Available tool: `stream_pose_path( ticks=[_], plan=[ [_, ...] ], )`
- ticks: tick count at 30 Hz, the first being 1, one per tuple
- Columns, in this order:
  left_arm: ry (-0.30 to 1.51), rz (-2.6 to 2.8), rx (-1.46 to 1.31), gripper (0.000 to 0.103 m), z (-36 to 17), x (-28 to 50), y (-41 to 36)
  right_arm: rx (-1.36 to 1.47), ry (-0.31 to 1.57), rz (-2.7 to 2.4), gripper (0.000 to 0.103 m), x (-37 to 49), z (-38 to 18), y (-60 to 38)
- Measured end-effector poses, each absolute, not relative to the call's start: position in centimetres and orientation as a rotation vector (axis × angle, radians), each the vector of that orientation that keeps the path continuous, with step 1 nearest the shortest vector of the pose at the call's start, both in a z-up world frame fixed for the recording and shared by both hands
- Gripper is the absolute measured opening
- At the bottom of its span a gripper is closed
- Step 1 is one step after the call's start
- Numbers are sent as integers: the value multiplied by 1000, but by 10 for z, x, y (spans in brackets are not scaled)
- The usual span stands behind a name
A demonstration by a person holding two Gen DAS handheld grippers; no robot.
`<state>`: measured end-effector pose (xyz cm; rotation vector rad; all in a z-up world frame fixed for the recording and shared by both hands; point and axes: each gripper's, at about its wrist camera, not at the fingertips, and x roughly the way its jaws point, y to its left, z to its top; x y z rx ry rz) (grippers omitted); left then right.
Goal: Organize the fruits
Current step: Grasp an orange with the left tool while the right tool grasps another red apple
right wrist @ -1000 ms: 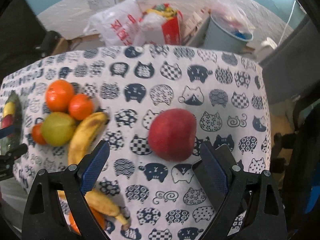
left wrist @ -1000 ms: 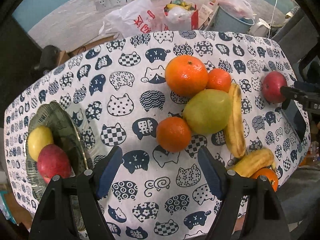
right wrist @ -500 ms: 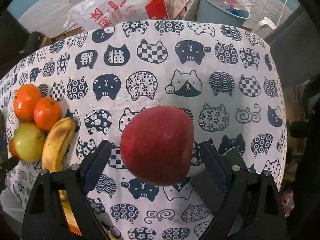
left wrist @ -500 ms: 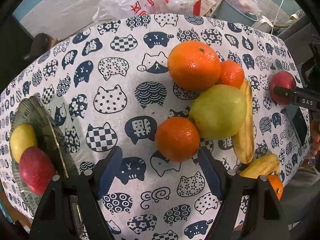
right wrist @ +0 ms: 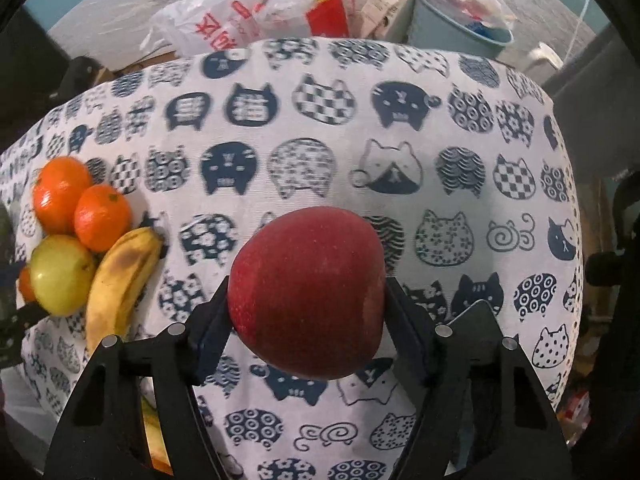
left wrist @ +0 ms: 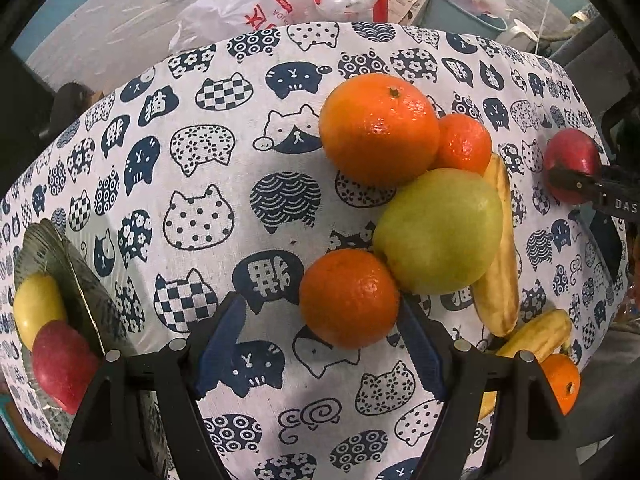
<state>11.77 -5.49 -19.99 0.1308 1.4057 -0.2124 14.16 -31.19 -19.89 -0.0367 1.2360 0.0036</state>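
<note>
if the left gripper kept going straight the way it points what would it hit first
Most likely the near orange, sitting just ahead of the open left gripper toward its right finger. The pear lies behind it; depth is hard to judge.

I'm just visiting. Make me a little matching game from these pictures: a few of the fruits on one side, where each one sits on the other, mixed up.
Things:
1. red apple
2. small orange
3. yellow fruit
4. green pear

Places:
A. on the glass plate
B. gripped in the right tongs
C. wedged between oranges and a banana
D. just ahead of the open left tongs

Pairs: 1-B, 2-D, 3-A, 4-C
</note>
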Motion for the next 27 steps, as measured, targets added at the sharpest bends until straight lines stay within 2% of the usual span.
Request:
stream_pose_path(
  ticks=[2, 5, 7, 18, 27],
  plan=[
    [1398, -221, 134, 77, -200, 118, -55, -43, 1225, 30, 71, 138, -195, -303],
    [1393, -255, 117, 65, -196, 114, -53, -52, 1210, 71, 71, 135, -188, -286],
    [1392, -292, 99, 48, -196, 113, -56, -62, 1204, 94, 71, 133, -185, -278],
    [1346, -310, 140, 48, -191, 105, -59, -109, 1179, 187, 70, 117, -176, -243],
    [1293, -303, 145, 48, -164, 92, -53, -130, 1134, 234, 70, 105, -156, -222]
  ],
)
